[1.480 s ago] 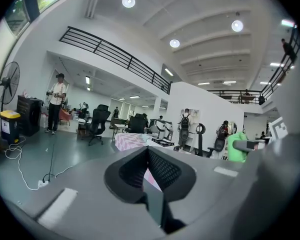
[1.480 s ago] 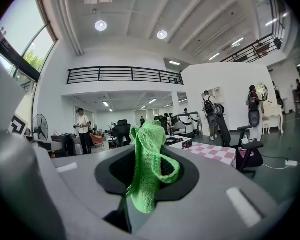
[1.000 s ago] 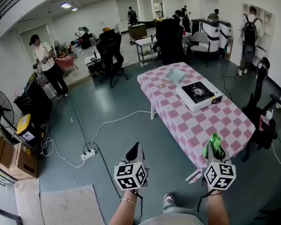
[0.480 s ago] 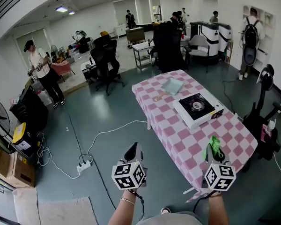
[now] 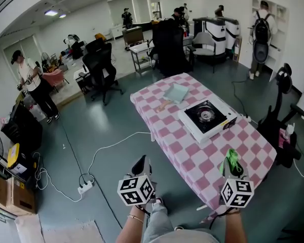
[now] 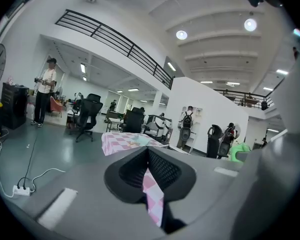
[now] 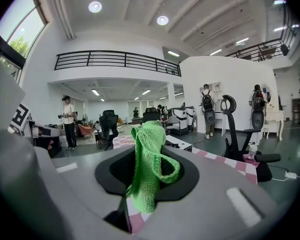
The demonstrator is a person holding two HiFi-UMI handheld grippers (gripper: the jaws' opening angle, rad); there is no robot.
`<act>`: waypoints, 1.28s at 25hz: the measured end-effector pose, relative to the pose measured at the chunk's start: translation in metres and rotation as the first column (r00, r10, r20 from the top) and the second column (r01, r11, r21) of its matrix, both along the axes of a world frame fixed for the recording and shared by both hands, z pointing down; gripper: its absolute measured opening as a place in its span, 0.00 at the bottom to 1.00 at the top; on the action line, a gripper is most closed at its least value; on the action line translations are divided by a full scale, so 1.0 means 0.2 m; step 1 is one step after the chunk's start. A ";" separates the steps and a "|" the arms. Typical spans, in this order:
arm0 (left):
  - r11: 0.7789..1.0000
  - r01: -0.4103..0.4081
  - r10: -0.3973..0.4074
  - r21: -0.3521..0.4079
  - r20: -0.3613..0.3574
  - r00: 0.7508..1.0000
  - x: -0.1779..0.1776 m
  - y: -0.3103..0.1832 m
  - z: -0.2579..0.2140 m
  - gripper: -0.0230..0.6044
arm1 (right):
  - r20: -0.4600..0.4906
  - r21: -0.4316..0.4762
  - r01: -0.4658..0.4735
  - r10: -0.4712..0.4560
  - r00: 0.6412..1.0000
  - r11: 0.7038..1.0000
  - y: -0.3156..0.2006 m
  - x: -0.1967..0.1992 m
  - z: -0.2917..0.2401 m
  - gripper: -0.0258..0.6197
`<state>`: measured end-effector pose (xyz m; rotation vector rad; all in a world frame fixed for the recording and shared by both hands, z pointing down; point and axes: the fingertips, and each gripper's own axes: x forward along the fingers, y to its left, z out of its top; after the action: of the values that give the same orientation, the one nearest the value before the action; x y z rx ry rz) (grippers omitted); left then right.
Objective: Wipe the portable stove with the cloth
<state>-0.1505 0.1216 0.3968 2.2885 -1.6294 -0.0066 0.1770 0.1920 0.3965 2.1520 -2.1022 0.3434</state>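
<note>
The portable stove (image 5: 207, 119), white with a black burner top, sits on the pink-checked table (image 5: 192, 156) ahead of me and to the right. In the right gripper view it shows as a white box (image 7: 179, 143) beyond the jaws. My right gripper (image 5: 232, 159) hangs over the table's near corner, shut on a bright green cloth (image 5: 233, 158) that sticks up between its jaws (image 7: 149, 159). My left gripper (image 5: 141, 164) is shut with nothing in it, over the floor left of the table. Both are well short of the stove.
A pale folded cloth (image 5: 176, 92) lies on the table's far end. A white cable and power strip (image 5: 85, 188) lie on the floor at left. Office chairs (image 5: 99, 65) stand behind, a black chair (image 5: 281, 97) stands right of the table, and people stand around the room.
The table and stove have drawn nearer and shifted left in the head view. Both grippers keep the same pose, the right still shut on the green cloth.
</note>
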 end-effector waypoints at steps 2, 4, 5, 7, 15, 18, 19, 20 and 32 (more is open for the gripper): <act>1.000 -0.024 0.024 0.008 0.008 1.000 0.02 -0.09 0.00 0.04 | -0.003 -0.009 -0.025 0.025 1.000 1.000 -0.05 0.01 0.02 0.18; 0.999 -0.045 0.044 0.013 0.007 0.999 0.03 -0.20 0.00 0.04 | -0.008 -0.013 -0.053 0.053 0.999 0.998 -0.12 0.03 0.04 0.18; 0.998 -0.057 0.057 0.014 0.002 0.998 0.04 -0.27 0.01 0.04 | -0.008 -0.011 -0.069 0.069 0.998 0.998 -0.16 0.03 0.04 0.18; 0.996 -0.091 0.092 0.013 -0.004 0.996 0.06 -0.41 0.01 0.04 | -0.004 -0.005 -0.105 0.104 0.995 0.995 -0.24 0.03 0.03 0.18; 0.977 -0.213 0.213 0.026 0.013 0.977 0.08 -0.99 -0.09 0.04 | -0.015 0.003 -0.213 0.213 0.977 0.977 -0.63 -0.04 -0.07 0.18; 0.967 -0.254 0.253 0.019 0.014 0.967 0.09 -1.20 -0.10 0.04 | -0.020 0.005 -0.265 0.265 0.964 0.964 -0.78 -0.04 -0.10 0.18; 0.963 -0.267 0.267 0.019 0.016 0.964 0.09 -1.27 -0.10 0.04 | -0.018 0.009 -0.284 0.284 0.959 0.959 -0.82 -0.03 -0.11 0.18; 0.960 -0.280 0.280 0.019 0.018 0.960 0.10 -1.34 -0.11 0.04 | -0.015 0.013 -0.303 0.303 0.953 0.953 -0.87 -0.03 -0.12 0.18; 0.893 -0.448 0.446 0.032 0.065 0.893 0.22 -1.94 -0.12 0.04 | -0.007 0.017 -0.486 0.486 0.874 0.874 -1.17 -0.05 -0.13 0.18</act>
<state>-0.1070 -0.2674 0.3733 2.6678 -1.0950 0.1308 0.1674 -0.0428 0.3707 2.6650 -1.5251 0.3556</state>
